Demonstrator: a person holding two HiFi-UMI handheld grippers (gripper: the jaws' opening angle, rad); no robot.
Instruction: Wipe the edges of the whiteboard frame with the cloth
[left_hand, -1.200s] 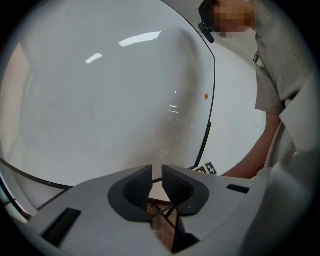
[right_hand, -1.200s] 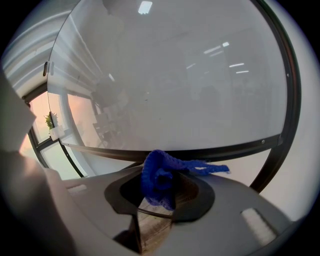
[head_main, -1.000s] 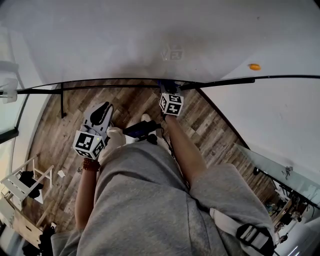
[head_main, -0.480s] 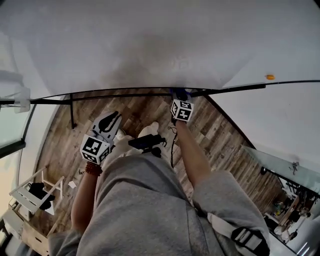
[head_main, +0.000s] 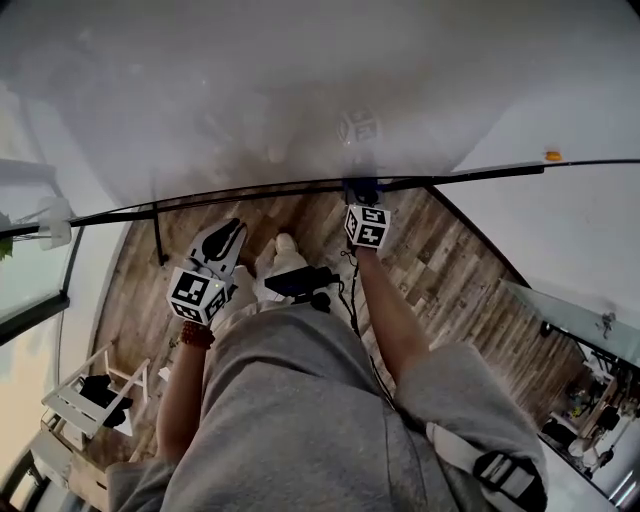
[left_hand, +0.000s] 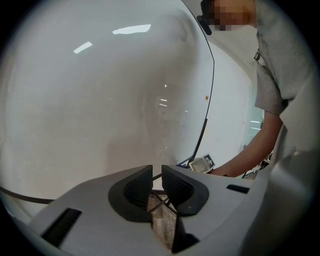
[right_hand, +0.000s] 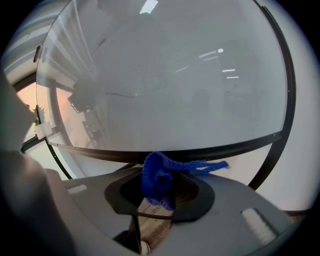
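Note:
The whiteboard (head_main: 300, 90) fills the top of the head view, and its black bottom frame edge (head_main: 250, 192) runs across below it. My right gripper (head_main: 362, 205) is up at that edge, shut on a blue cloth (head_main: 358, 187) that touches the frame. In the right gripper view the bunched cloth (right_hand: 157, 177) sits between the jaws of the right gripper (right_hand: 159, 189), with a strand trailing right just under the frame edge (right_hand: 210, 149). My left gripper (head_main: 230, 232) hangs lower, away from the board. In its own view the left gripper (left_hand: 156, 182) is shut with nothing in it.
An orange magnet (head_main: 552, 155) sits on the board at the right. A white clip (head_main: 55, 225) is on the frame at the left, beside a black stand leg (head_main: 158, 240). On the wood floor (head_main: 450, 280) lie a black device (head_main: 300, 282) and a white rack (head_main: 75, 400).
The head view has shifted, so the board's frame sits lower in the picture. My right gripper stays on the bottom frame edge with the cloth. The left gripper keeps its low position.

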